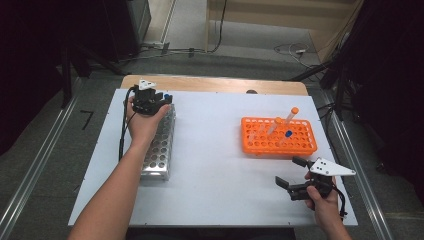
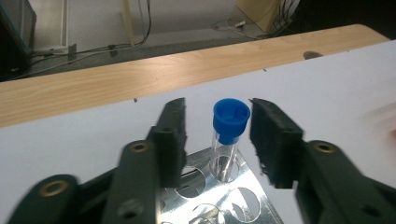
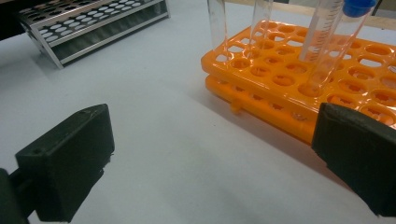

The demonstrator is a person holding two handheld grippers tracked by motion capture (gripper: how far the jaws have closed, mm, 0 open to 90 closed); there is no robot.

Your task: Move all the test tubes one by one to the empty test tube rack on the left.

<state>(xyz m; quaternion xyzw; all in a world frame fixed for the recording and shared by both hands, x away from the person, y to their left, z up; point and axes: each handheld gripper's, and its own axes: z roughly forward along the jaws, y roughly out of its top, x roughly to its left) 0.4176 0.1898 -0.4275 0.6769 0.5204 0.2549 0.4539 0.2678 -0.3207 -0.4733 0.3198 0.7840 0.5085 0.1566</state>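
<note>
A clear tube with a blue cap stands upright in a corner hole of the metal rack. My left gripper is open around it, and a gap shows between each pad and the cap. From above, the left gripper sits at the far end of the metal rack. My right gripper is open and empty, low over the table just in front of the orange rack. In the right gripper view its jaws stand wide, facing the orange rack.
The orange rack holds several tubes: a blue-capped one, two orange-capped ones and clear ones. The white table top lies between the two racks. A wooden strip runs along the far edge.
</note>
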